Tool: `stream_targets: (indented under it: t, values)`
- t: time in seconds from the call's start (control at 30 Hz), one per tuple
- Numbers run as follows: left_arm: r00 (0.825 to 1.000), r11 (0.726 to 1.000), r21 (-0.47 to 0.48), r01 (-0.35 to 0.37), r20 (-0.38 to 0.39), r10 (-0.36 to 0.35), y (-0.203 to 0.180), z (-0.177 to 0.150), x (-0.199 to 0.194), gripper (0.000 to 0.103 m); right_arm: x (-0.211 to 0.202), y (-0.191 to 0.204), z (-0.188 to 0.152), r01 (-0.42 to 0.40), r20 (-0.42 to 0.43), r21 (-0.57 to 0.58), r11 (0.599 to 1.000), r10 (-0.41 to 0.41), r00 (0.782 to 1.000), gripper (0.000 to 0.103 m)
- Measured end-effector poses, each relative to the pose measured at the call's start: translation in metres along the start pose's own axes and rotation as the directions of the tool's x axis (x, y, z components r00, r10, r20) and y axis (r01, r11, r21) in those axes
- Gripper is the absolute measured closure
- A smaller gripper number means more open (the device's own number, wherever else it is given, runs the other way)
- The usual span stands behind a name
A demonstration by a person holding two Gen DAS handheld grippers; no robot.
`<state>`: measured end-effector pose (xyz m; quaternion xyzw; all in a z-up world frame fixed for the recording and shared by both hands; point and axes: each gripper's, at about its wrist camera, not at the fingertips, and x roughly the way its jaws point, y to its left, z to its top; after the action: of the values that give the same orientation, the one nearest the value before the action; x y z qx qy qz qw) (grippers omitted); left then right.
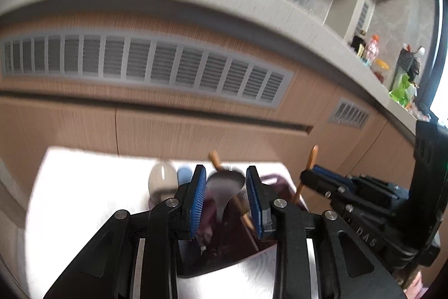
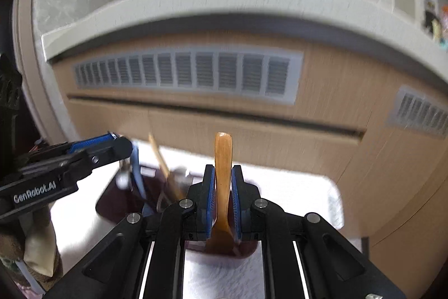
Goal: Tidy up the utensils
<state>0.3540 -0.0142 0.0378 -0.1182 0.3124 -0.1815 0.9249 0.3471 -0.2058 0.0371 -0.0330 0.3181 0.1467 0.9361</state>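
A smooth, amber, translucent spoon (image 2: 223,187) stands upright, pinched between the ribbed blue pads of the right claw (image 2: 223,195), its bowl down over the dark maroon tray (image 2: 112,201) on the white counter (image 2: 294,198). The left claw (image 1: 226,201) gapes wide around a blurred grey ladle (image 1: 225,184) without touching it. At its 11 o'clock, two rounded shapes (image 1: 170,175) are too smeared to identify.

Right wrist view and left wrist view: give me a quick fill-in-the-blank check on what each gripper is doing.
1. The right gripper is shut on the ____ wooden spoon.
2. The left gripper is ____, gripping nothing.
3. Between the left gripper's fingers shows a ____ ladle.
4. The utensils lie in a dark ____ tray.

Missing: amber; open; grey; maroon
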Motion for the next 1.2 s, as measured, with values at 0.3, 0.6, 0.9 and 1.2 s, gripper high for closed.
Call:
stream_targets:
  t: [0.3, 0.6, 0.9, 1.2]
  values:
    - [1.000, 1.000, -0.003, -0.030, 0.003, 0.030, -0.005, -0.023, -0.035, 0.048, -0.010, -0.006, -0.033, -0.010, -0.058, 0.067, 0.998, 0.014, 0.998, 0.058]
    - [0.982, 0.986, 0.018, -0.164, 0.097, 0.161, -0.025, -0.086, -0.132, 0.024, -0.106, 0.007, -0.082, 0.101, 0.059, 0.120, 0.988, -0.108, 0.992, 0.022]
    - [0.933, 0.942, 0.011, -0.336, 0.144, 0.331, -0.041, -0.179, -0.182, 0.000, -0.158, 0.032, -0.148, 0.184, 0.056, 0.156, 0.971, -0.195, 0.979, 0.007]
    - [0.893, 0.893, 0.105, -0.438, 0.159, 0.420, -0.069, -0.202, -0.187, 0.000, -0.173, 0.049, -0.185, 0.222, 0.046, 0.122, 0.968, -0.228, 0.972, 0.004]
